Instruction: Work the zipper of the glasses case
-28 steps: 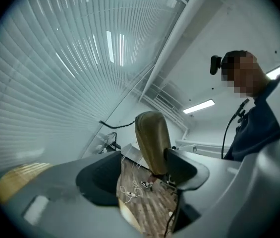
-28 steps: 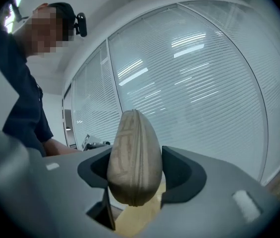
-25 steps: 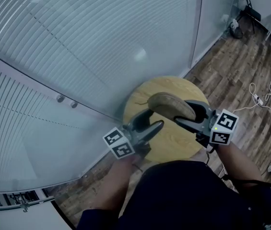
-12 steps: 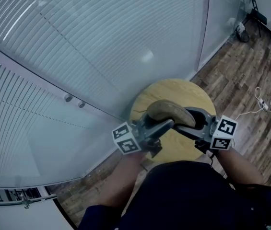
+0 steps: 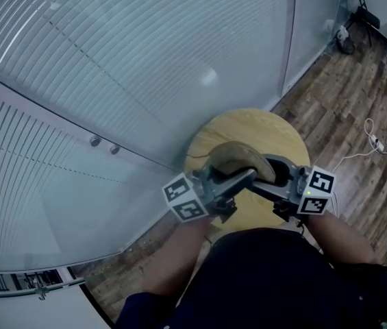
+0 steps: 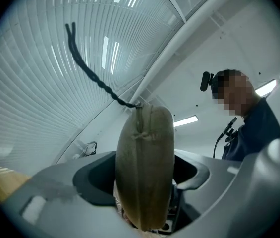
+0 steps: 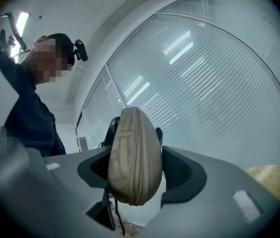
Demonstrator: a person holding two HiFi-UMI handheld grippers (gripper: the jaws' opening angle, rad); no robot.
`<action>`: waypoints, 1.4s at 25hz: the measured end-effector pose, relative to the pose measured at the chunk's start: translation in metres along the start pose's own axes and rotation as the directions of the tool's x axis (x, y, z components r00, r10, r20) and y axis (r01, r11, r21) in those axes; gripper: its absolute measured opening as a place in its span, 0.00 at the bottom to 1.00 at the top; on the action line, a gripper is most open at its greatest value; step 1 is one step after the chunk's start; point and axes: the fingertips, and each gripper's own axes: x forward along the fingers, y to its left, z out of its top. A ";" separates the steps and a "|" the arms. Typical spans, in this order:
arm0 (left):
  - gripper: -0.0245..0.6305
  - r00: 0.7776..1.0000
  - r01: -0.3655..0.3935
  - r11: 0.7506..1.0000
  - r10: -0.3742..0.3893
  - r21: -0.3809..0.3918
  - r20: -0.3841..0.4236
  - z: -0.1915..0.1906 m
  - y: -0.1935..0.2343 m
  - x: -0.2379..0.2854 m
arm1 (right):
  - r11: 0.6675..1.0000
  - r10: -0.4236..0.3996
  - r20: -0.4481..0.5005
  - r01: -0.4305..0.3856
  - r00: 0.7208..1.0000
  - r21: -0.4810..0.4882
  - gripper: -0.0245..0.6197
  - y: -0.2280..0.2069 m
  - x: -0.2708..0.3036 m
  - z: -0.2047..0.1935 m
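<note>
The olive glasses case (image 5: 238,155) hangs in the air above the round wooden table (image 5: 261,125). My right gripper (image 5: 263,172) is shut on its right end. In the right gripper view the case (image 7: 135,162) stands edge-on between the dark pads, zipper seam facing the camera. My left gripper (image 5: 248,176) reaches in from the left under the case's near side. In the left gripper view the case (image 6: 147,167) stands between its jaws, but I cannot tell whether the pads press on it. A dark braided pull cord (image 6: 95,78) trails from the case's far end.
A glass wall with white blinds (image 5: 111,67) runs along the left and back. Wooden floor (image 5: 344,94) lies to the right, with a white cable (image 5: 378,139) and a chair (image 5: 354,5) on it. The person's dark clothing fills the bottom of the head view.
My left gripper has moved right, up to the case, and its jaws now reach under it. The right gripper has kept hold of the case.
</note>
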 end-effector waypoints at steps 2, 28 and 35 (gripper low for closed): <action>0.53 1.000 -0.005 1.000 0.005 0.026 -0.017 0.001 -0.003 0.001 | 1.000 0.015 0.013 -0.015 1.000 0.020 0.46 0.003 0.002 -0.001; 0.51 0.679 0.013 0.814 0.419 0.580 -0.603 -0.076 0.046 -0.074 | 0.941 -0.001 -0.413 -0.139 0.911 -0.308 0.29 0.034 0.043 0.012; 0.51 0.628 0.101 0.831 0.373 0.547 -0.683 -0.124 0.031 -0.061 | 0.933 0.086 -0.569 -0.266 0.818 -0.242 0.26 0.045 0.052 -0.025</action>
